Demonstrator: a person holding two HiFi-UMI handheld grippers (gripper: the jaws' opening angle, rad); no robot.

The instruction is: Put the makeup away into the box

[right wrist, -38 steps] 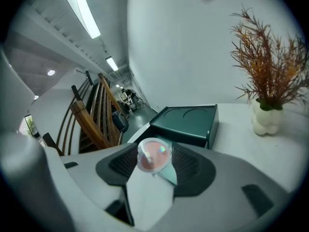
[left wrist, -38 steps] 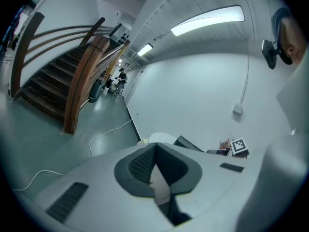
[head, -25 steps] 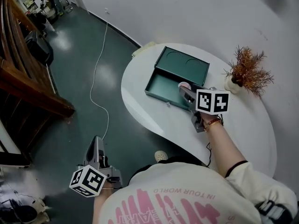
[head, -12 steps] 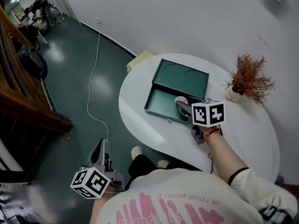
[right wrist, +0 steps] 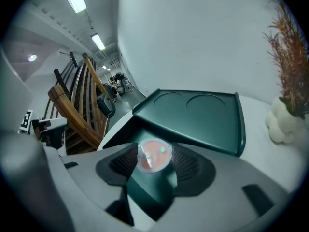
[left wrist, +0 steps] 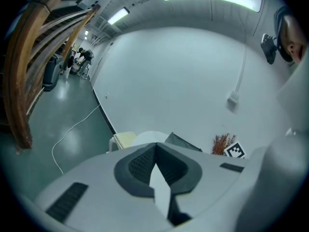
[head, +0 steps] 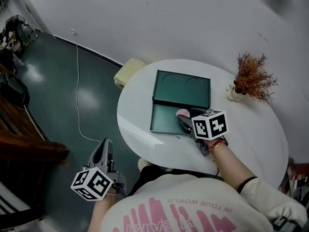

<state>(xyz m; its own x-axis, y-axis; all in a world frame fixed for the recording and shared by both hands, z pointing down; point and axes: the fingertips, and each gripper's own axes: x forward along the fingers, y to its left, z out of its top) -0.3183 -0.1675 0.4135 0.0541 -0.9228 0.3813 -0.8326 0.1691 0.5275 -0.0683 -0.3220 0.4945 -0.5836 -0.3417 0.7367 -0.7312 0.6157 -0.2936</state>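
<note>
Makeup (head: 182,113) rides clamped in our right gripper (head: 182,121) at 3 o'clock of the box (head: 161,122) tray, wrist pitched down to set it inside. Our left gripper (head: 104,148) hangs off the table (head: 135,105) at 8 o'clock, out of the way.

Left gripper view: jaws together, empty.

Right gripper view: pads (right wrist: 126,163) pinch the makeup, seemingly just above the tray.

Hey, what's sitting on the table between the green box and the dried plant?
Nothing. In the head view, the stretch of white table between the green box and the dried plant is bare.
</note>
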